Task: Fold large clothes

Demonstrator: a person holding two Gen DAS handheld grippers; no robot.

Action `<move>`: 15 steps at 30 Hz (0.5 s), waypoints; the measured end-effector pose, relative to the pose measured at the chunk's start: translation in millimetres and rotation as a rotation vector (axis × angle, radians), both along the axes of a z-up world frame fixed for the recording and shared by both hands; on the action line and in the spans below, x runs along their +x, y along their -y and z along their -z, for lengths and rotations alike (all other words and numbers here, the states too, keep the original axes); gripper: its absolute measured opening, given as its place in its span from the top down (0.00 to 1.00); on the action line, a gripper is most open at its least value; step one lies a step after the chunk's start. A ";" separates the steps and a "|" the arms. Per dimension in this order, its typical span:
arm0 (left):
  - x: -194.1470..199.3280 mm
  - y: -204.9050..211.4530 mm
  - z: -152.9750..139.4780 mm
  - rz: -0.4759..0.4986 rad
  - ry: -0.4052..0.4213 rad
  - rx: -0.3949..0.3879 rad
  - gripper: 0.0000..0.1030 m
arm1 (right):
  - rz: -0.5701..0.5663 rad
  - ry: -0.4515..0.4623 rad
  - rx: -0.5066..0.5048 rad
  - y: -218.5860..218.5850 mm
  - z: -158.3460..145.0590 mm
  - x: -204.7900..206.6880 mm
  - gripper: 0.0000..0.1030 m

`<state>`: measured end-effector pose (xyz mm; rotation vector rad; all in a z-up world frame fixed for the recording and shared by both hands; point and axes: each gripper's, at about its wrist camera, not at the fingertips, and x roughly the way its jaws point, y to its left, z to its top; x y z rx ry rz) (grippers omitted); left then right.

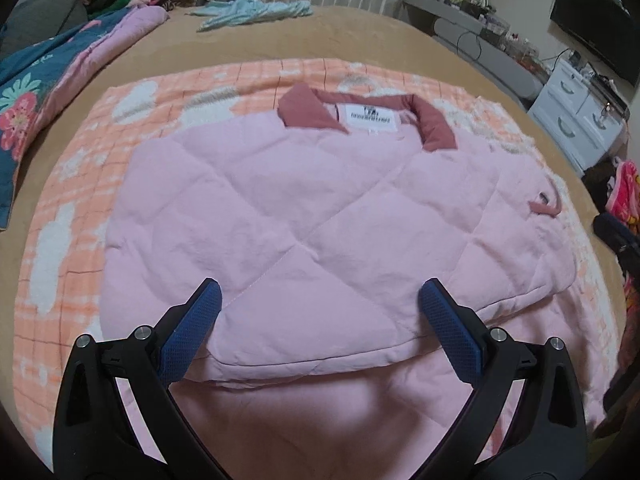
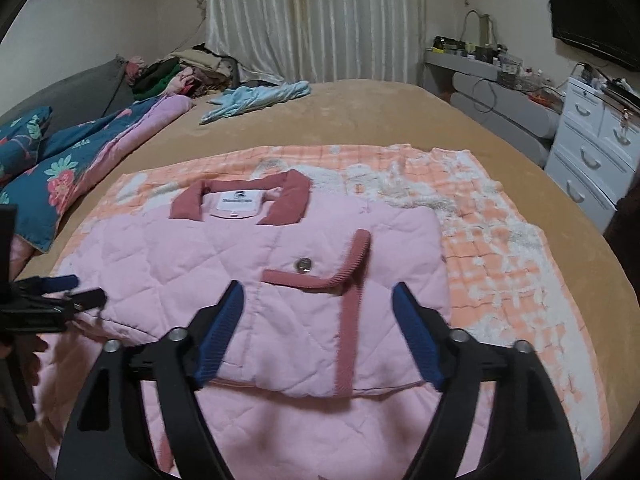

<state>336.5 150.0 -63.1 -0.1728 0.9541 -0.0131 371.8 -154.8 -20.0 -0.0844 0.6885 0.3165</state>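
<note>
Both our left gripper (image 1: 320, 300) and right gripper (image 2: 318, 304) hover jaws spread, empty, over the folded pink jacket (image 1: 304, 208)

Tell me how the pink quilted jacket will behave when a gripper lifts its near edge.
The pink quilted jacket looks padded and soft, so it will likely drape rather than hold shape. Its folded layers probably slide apart if lifted by one edge. It seems light for its bulk, judging by the puffy quilting.
</note>
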 end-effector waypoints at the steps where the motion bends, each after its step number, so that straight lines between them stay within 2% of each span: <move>1: 0.9 -0.8 3.1 0.003 -0.006 -0.001 0.09 | -0.015 0.000 -0.008 -5.9 -0.4 -0.4 0.23; 6: 3.8 -7.2 17.3 0.020 -0.027 -0.019 0.09 | -0.103 -0.039 -0.072 -45.7 8.2 5.8 0.20; 10: 3.1 -11.0 24.0 0.024 -0.022 -0.031 0.08 | -0.117 -0.072 -0.097 -64.1 23.3 19.5 0.19; 12: 2.3 -10.6 24.4 0.026 -0.017 -0.029 0.08 | -0.109 -0.127 -0.090 -67.9 35.5 30.8 0.19; 14: 0.9 -10.2 24.5 0.027 -0.011 -0.028 0.08 | -0.078 -0.230 -0.108 -69.8 60.1 46.7 0.18; 15: 0.4 -9.4 24.6 0.028 -0.010 -0.023 0.08 | -0.065 -0.254 -0.101 -68.8 70.6 50.7 0.16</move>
